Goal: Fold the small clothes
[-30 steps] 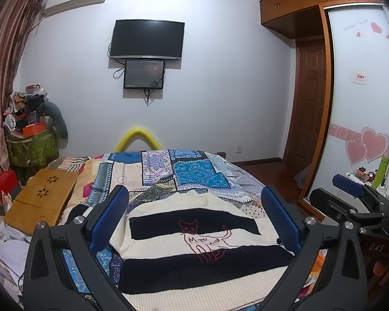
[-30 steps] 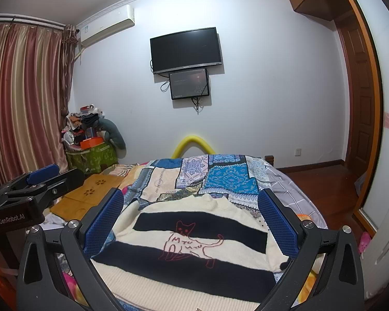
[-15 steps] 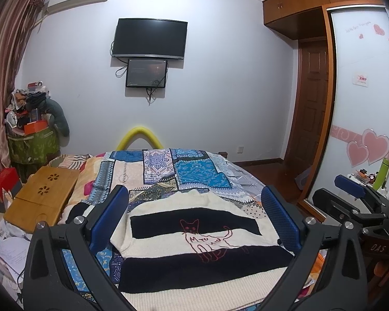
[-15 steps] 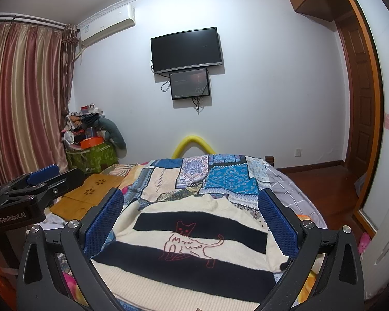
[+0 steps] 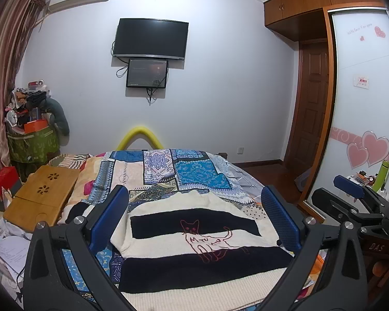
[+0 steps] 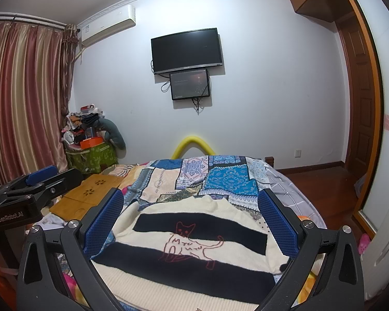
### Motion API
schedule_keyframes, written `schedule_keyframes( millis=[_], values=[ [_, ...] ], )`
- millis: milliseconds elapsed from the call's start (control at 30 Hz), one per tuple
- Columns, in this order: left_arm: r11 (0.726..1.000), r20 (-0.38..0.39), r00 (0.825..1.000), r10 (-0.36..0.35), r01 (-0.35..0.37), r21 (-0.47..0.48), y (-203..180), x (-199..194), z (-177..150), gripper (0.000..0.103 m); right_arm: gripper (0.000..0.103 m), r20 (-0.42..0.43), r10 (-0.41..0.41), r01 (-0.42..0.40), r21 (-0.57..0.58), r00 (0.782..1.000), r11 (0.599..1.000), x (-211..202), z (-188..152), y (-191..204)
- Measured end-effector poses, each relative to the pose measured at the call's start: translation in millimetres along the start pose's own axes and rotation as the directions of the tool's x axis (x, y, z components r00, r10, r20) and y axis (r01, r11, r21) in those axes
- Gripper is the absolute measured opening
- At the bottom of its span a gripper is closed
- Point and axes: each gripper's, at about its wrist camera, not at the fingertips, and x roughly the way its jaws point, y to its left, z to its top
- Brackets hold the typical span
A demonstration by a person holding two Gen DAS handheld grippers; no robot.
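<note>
The left gripper [image 5: 194, 215] has its blue fingers [image 5: 109, 217] spread wide, holding nothing. The right gripper [image 6: 192, 220] is spread wide too, and empty. Both hang above a striped sweater [image 5: 194, 235] with a red cat drawn on it. The sweater lies flat on a patchwork blanket [image 5: 168, 171] on the bed.

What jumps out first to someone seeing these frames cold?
The cream-and-black striped sweater with a red line-drawn cat lies flat in the middle of the patchwork bedspread, framed by the open left gripper and its blue-padded fingers. On the far wall a dark TV hangs above a smaller screen.
</note>
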Motion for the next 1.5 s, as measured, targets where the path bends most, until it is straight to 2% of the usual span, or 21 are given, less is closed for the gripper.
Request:
schedule_keyframes(
  millis=[300, 500, 633, 767, 1033, 1133, 1333, 1500],
  values=[
    [1.000, -0.002, 1.000, 0.015, -0.015, -0.002, 7.2, 7.7, -1.3, 0.103, 0.103, -0.009, -0.014, 0.014, -0.005, 1.000, 1.000, 11.6, 0.2, -2.8],
    [0.999, -0.038, 0.999, 0.024, -0.025, -0.030, 31.5, 32.2, -7.7, 0.103, 0.103, -0.025, -0.035, 0.035, -0.019, 0.999, 0.999, 31.5, 1.3, -8.8],
    [0.996, -0.078, 0.994, 0.081, -0.084, -0.036, 56.7, 55.1, -14.0, 0.103, 0.103, -0.047, -0.040, 0.039, -0.026, 0.998, 0.999, 49.7, 1.5, -14.1],
    [0.990, -0.125, 0.984, 0.126, -0.132, -0.042, 87.1, 75.8, -17.5, 0.103, 0.103, -0.097, -0.016, 0.018, 0.017, 0.995, 1.000, 69.9, -0.4, -25.2],
    [0.965, -0.223, 0.948, 0.226, -0.249, -0.082, 159.0, 119.6, -28.1, 0.103, 0.103, -0.185, -0.014, 0.026, 0.062, 0.983, 0.998, 110.5, -1.9, -47.7],
    [0.946, -0.268, 0.926, 0.267, -0.305, -0.110, 188.9, 141.5, -37.3, 0.103, 0.103, -0.229, -0.022, 0.034, 0.050, 0.973, 0.998, 129.6, -5.5, -54.6],
    [0.912, -0.412, 0.871, 0.268, -0.367, -0.182, 243.4, 190.5, -67.3, 0.103, 0.103, -0.320, -0.050, 0.060, 0.021, 0.946, 0.998, 165.9, -15.9, -62.5],
    [0.899, -0.501, 0.835, 0.228, -0.377, -0.220, 279.7, 224.4, -96.1, 0.103, 0.103, -0.394, -0.050, 0.061, 0.016, 0.918, 0.998, 196.6, -24.2, -66.7]
  ],
)
